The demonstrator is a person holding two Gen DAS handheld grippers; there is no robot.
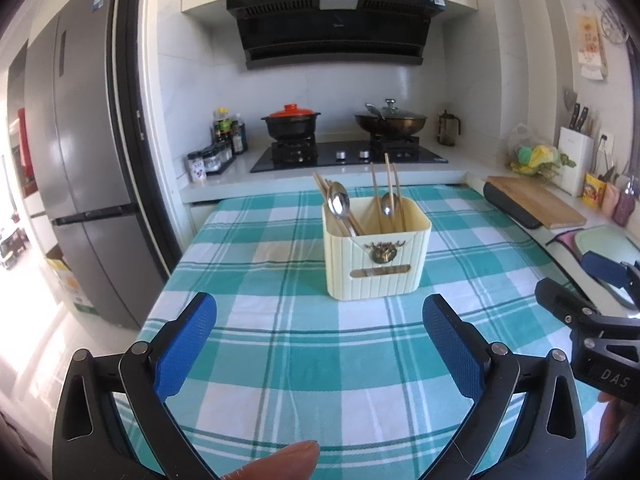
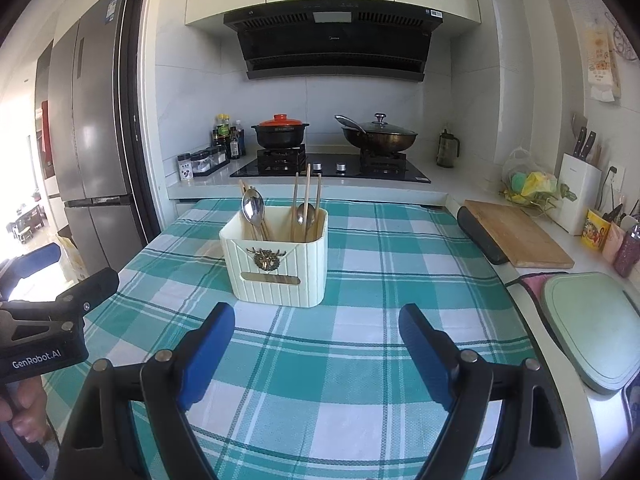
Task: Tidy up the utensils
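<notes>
Both tongs, your left gripper [image 1: 320, 340] and right gripper [image 2: 316, 348], are gaping wide, grasping nothing.
Your cream ribbed utensil holder [image 2: 276, 264] is standing on the checked cloth [image 2: 360, 360], holding spoons [image 2: 253, 208] and chopsticks [image 2: 308, 196].

Readable text: two marks, both on gripper bodies.
"GenRobot.AI" in white on black body of left gripper [image 2: 44, 322], seen at left edge of right wrist view. "DAS" on black body of right gripper [image 1: 600, 320], low right in left wrist view. Fridge sticker [image 2: 111, 9], hood logo, jar labels: too small/blurry to read.
</notes>
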